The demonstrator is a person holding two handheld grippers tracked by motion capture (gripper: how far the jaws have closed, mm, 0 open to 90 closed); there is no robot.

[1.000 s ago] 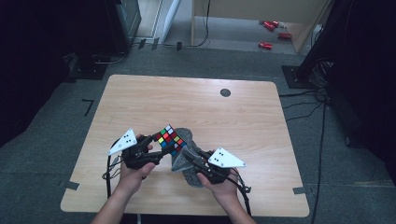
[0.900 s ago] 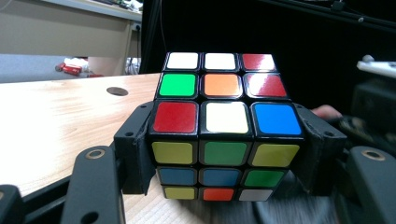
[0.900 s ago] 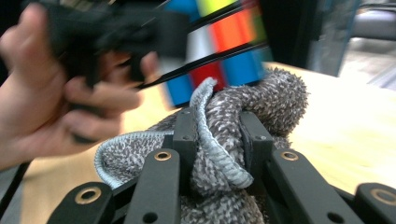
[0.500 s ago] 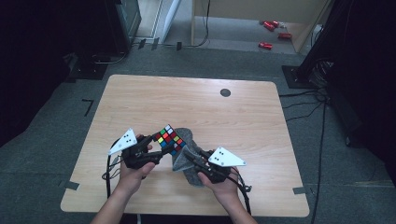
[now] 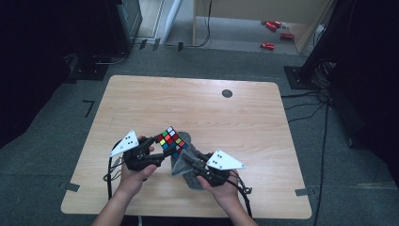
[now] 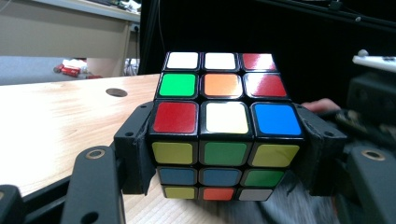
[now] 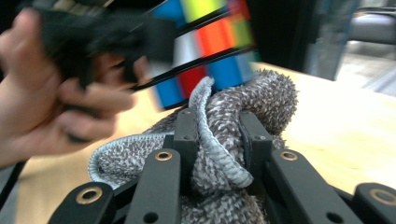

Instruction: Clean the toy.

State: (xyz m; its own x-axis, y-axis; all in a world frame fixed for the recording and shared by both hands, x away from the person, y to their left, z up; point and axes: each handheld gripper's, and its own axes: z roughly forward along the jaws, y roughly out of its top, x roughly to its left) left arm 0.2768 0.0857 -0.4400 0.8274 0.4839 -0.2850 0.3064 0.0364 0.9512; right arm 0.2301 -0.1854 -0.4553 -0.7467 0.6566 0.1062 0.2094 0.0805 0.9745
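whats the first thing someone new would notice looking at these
The scrambled, many-coloured puzzle cube draws the eye first, clamped on both sides by the left gripper above the near middle of the pale wooden table. Right beside it, the right gripper pinches a bunched grey fluffy cloth up against the cube. Farther off, small red things lie on the floor beyond the table.

Cube [image 5: 171, 140] sat between left gripper [image 5: 160, 151] jaws, above the desk [image 5: 244, 122]; cloth [image 5: 183, 162] bunched in right gripper [image 5: 188, 160], just right of and below the cube.
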